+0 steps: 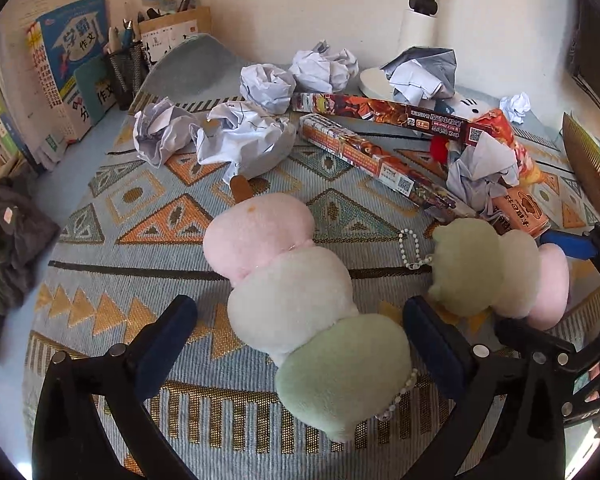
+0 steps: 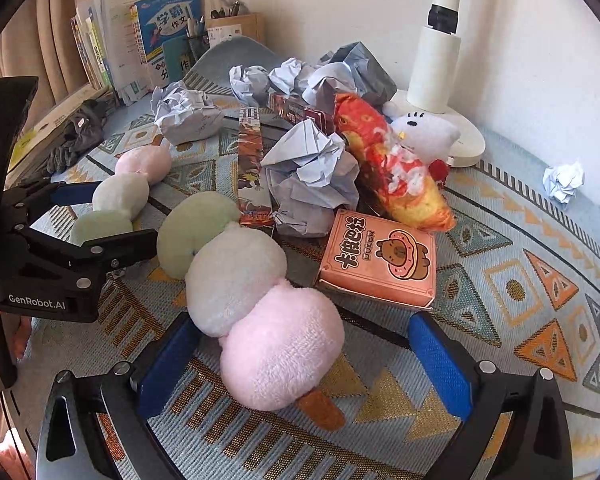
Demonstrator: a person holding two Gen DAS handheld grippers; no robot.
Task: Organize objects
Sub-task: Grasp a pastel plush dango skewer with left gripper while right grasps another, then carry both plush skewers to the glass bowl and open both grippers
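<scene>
Two three-ball dango plushes lie on the patterned mat point(image 1: 100, 280). The first plush point(image 1: 288, 292), pink, white and green with a bead chain, lies between the pads of my left gripper point(image 1: 300, 312), which is open around its white and green balls. The second plush point(image 2: 236, 280) lies to its right with its pink ball and brown stick nearest my right gripper point(image 2: 304, 326), also open, a pad on each side of the pink ball. From the left wrist, the second plush point(image 1: 500, 272) sits within the right gripper point(image 1: 540, 284). The right wrist view shows the left gripper point(image 2: 112, 216) straddling the first plush point(image 2: 120, 196).
Crumpled paper balls point(image 1: 240, 140) and long printed pen boxes point(image 1: 380, 156) are piled behind the plushes. An orange bear box point(image 2: 380, 260), a koi plush point(image 2: 392, 164), a white cat plush point(image 2: 428, 128) and a lamp base point(image 2: 460, 136) stand at right. Books point(image 1: 68, 64), a pen cup point(image 1: 126, 68) and dark cloth point(image 1: 8, 248) line the left.
</scene>
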